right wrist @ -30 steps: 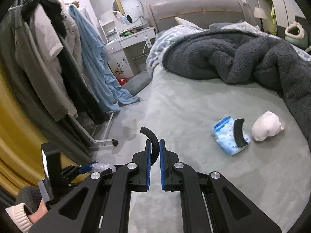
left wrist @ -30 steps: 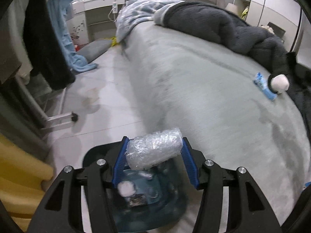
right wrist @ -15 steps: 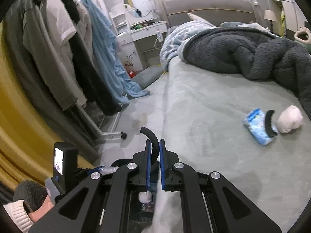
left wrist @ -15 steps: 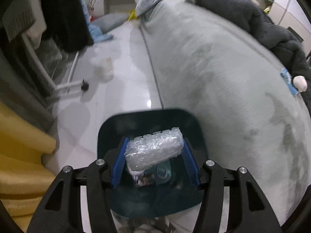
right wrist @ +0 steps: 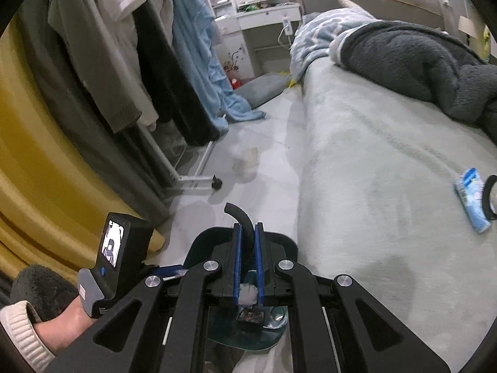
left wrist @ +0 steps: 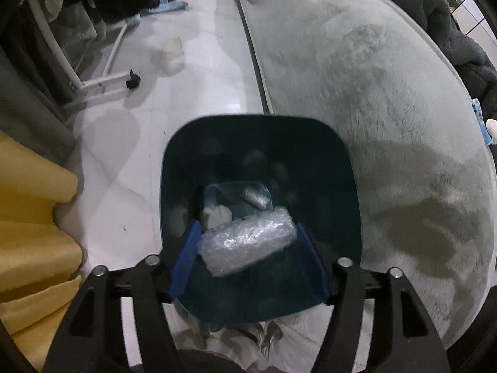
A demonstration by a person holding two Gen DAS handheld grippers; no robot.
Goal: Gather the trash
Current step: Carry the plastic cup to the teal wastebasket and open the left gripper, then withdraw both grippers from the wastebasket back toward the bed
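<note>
1. Bubble wrap roll (left wrist: 247,244): clear, crinkled, rolled into a short cylinder, lying crosswise and slightly tilted between the blue pads of the left gripper (left wrist: 248,248). Whether the pads touch its ends cannot be told, so the gripper's state cannot be told either.
2. Trash bin (left wrist: 341,161): dark teal, with a rounded square rim, standing on the floor directly below the roll. Inside lie a white crumpled wad (left wrist: 217,214) and a small clear wrapper (left wrist: 256,199).
3. Right gripper (right wrist: 247,242): closed on a curved black strip (right wrist: 240,217) that rises above the pads and bends to the left. It hangs over the bin's near rim.
4. Further trash: blue packet (right wrist: 469,199) on the bed (right wrist: 372,171), near the right edge of the right wrist view, well apart from the bin.
5. Edges and room: the bed's side runs just beside the bin's right rim. To the left lies open pale floor (left wrist: 192,71), bounded by a yellow curtain (left wrist: 34,217) and the wheeled foot of a clothes rack (left wrist: 105,84). A cup (right wrist: 248,157) stands on the floor beyond the bin.
</note>
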